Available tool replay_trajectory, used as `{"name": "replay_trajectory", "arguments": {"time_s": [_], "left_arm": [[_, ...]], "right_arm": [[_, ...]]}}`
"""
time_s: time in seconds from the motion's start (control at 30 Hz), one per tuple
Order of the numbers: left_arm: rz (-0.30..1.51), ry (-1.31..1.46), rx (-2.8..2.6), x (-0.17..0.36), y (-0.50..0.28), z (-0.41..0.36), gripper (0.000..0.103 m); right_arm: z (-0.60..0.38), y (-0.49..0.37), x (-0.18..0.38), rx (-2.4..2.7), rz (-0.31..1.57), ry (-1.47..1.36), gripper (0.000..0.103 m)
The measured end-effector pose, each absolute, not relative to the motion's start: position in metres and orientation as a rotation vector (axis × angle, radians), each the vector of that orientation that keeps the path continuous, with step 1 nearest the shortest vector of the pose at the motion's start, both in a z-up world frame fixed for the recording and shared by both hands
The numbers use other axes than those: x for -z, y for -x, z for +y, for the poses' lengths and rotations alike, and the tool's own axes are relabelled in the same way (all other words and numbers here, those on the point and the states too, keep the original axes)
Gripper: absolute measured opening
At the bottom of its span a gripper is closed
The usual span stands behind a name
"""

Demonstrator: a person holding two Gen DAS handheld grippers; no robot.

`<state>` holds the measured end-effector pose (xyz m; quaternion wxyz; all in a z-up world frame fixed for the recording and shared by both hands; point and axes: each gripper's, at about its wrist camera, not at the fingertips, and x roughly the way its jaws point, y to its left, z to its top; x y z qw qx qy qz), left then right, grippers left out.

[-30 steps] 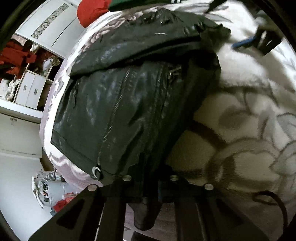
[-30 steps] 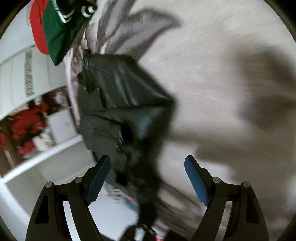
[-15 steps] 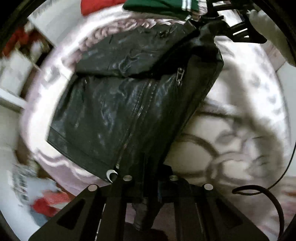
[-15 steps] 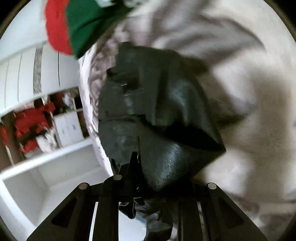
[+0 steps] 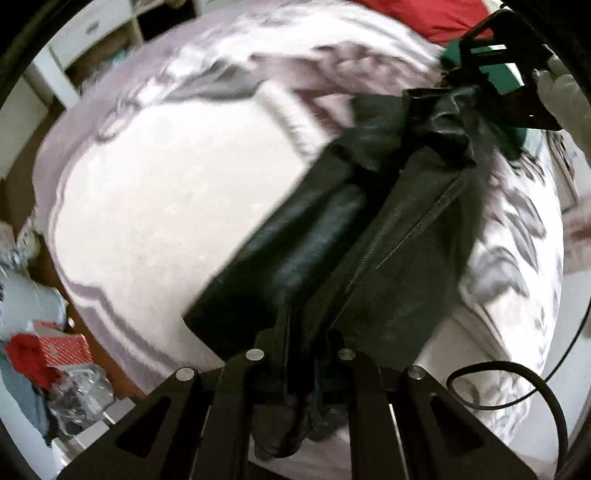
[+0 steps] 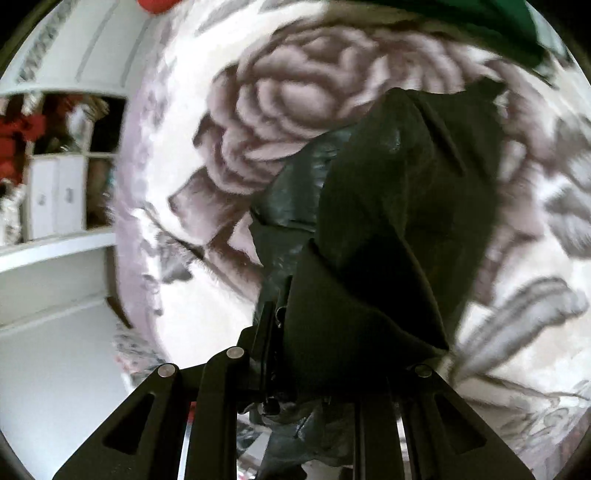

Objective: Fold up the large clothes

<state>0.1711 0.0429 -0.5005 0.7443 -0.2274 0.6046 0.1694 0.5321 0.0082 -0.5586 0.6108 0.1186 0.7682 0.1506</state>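
A black leather jacket (image 5: 388, 236) with a zip hangs stretched between my two grippers above the bed. My left gripper (image 5: 303, 332) is shut on its near hem, and folds of it bunch below the fingers. In the left wrist view my right gripper (image 5: 491, 70) grips the far end at the top right, with a white-gloved hand (image 5: 565, 99) behind it. In the right wrist view the jacket (image 6: 399, 206) drapes forward from my right gripper (image 6: 291, 325), which is shut on a bunched edge. Its right finger is hidden under the leather.
The bed is covered by a white and grey blanket (image 5: 166, 203) with a rose pattern (image 6: 288, 99). A green garment (image 6: 480, 22) and a red one (image 5: 436, 18) lie at the far end. Clutter sits on the floor (image 5: 55, 354) at the left. White shelving (image 6: 55, 195) stands beside the bed.
The right gripper went from open above the jacket to shut on its edge. Both grippers then lifted the jacket and swung it across the bed, so it now hangs stretched between them.
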Motion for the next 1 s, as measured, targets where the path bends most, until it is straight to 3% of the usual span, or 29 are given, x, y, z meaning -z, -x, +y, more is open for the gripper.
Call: {"name": "replay_trajectory", "arguments": {"time_s": [0.2, 0.23, 0.27, 0.33, 0.37, 0.43, 0.5, 0.63, 0.73, 0.77, 0.87, 1.0], "left_arm": [[1.396, 0.643, -0.289, 0.569, -0.181, 0.093, 0.015], [1.403, 0.671, -0.259, 0.572, -0.181, 0.098, 0.015], [1.403, 0.716, -0.229, 0.572, -0.179, 0.102, 0.016], [1.394, 0.786, -0.182, 0.567, -0.172, 0.109, 0.019], [1.392, 0.820, -0.166, 0.565, -0.166, 0.113, 0.025], [1.383, 0.902, -0.144, 0.561, -0.155, 0.120, 0.028], [1.385, 0.947, -0.162, 0.557, -0.145, 0.125, 0.042], [1.388, 0.874, -0.249, 0.542, -0.129, 0.131, 0.044], [1.383, 0.773, -0.375, 0.540, -0.127, 0.147, 0.055], [1.402, 0.691, -0.433, 0.548, -0.126, 0.149, 0.064], [1.448, 0.463, -0.559, 0.576, -0.128, 0.154, 0.065], [1.443, 0.426, -0.536, 0.606, -0.136, 0.161, 0.090]], "right_arm": [[0.069, -0.538, 0.623, -0.210, 1.838, -0.134, 0.026], [0.071, -0.540, 0.629, -0.217, 1.852, -0.160, 0.038], [0.072, -0.541, 0.632, -0.247, 1.872, -0.201, 0.058], [0.068, -0.545, 0.627, -0.363, 1.888, -0.367, 0.079], [0.063, -0.546, 0.622, -0.424, 1.888, -0.439, 0.080], [0.049, -0.549, 0.610, -0.543, 1.873, -0.579, 0.080], [0.030, -0.551, 0.594, -0.610, 1.826, -0.666, 0.080], [0.021, -0.524, 0.593, -0.569, 1.850, -0.513, 0.078], [0.053, -0.490, 0.637, -0.569, 1.955, -0.405, 0.048], [0.063, -0.486, 0.647, -0.548, 1.919, -0.342, 0.046], [0.076, -0.488, 0.683, -0.495, 1.912, -0.351, 0.046], [0.058, -0.495, 0.662, -0.573, 1.936, -0.470, 0.047]]}}
